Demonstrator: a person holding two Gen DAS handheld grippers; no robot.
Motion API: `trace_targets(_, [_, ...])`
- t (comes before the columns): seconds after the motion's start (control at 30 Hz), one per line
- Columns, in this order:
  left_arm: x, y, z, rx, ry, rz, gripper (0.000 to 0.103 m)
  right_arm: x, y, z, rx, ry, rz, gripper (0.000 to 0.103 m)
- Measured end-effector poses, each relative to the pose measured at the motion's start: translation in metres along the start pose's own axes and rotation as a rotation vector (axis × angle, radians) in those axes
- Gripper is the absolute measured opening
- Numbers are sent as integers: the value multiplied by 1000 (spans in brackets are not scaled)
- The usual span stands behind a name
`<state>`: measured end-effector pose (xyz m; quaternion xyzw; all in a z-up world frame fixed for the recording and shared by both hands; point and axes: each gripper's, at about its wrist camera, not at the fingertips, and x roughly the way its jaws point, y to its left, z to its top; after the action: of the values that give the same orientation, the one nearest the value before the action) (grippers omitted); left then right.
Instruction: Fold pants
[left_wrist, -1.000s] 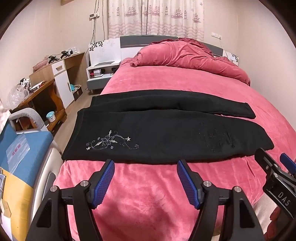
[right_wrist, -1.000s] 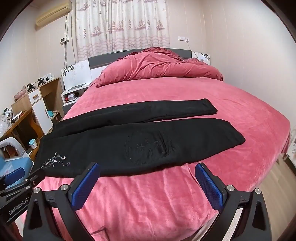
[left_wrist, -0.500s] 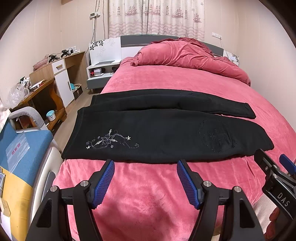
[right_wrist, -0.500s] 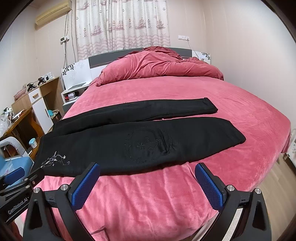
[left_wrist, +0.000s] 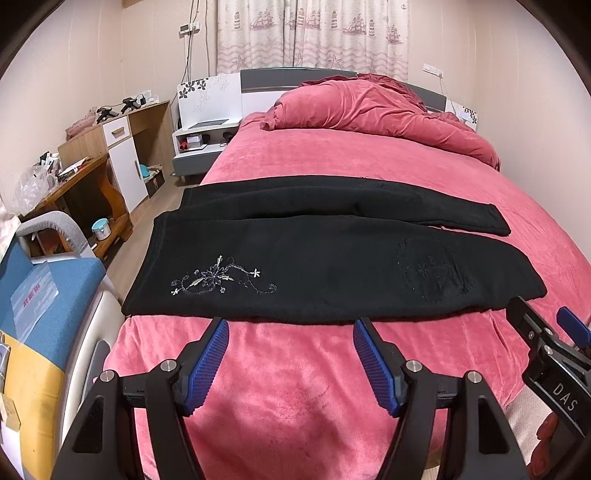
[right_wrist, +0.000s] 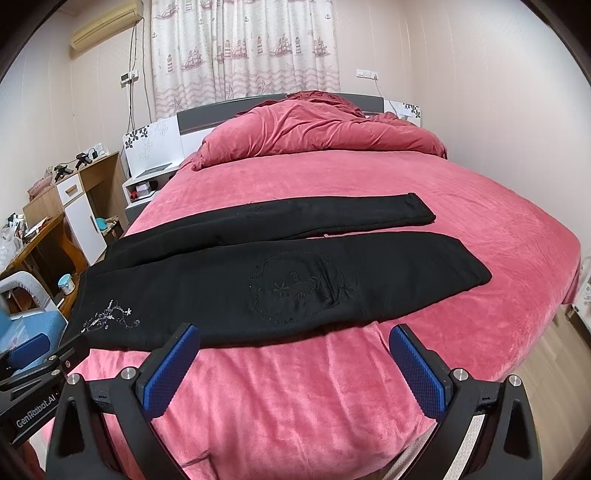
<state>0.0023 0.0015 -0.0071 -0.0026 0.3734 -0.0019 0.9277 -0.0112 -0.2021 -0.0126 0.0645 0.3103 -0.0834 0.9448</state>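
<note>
Black pants (left_wrist: 317, 254) lie flat across the pink bed (left_wrist: 295, 387), waistband at the left, both legs reaching right and spread apart; they also show in the right wrist view (right_wrist: 280, 273). Silver flower embroidery (left_wrist: 221, 278) sits near the waistband. My left gripper (left_wrist: 291, 332) is open and empty, just short of the pants' near edge. My right gripper (right_wrist: 295, 339) is open and empty, over the near edge of the near leg. Each gripper shows at the side of the other's view.
A bunched pink duvet (left_wrist: 369, 107) lies at the head of the bed. A wooden desk (left_wrist: 92, 177) and white nightstand (left_wrist: 203, 144) stand at the left. A blue padded seat (left_wrist: 40, 295) is at the near left. Bare floor (right_wrist: 554, 354) shows at the right.
Both grippers have edged slightly forward toward the pants' near edge. The pants have not moved and both grippers stay open.
</note>
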Motion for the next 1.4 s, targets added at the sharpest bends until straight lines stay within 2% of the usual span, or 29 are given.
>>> trace_targets(1.03, [9, 1, -4, 0, 30, -11, 71, 9, -2, -3, 7, 35, -6, 103])
trace_targets(1.4, [21, 2, -7, -5, 83, -24, 71, 17, -3, -8, 10, 57, -8, 103])
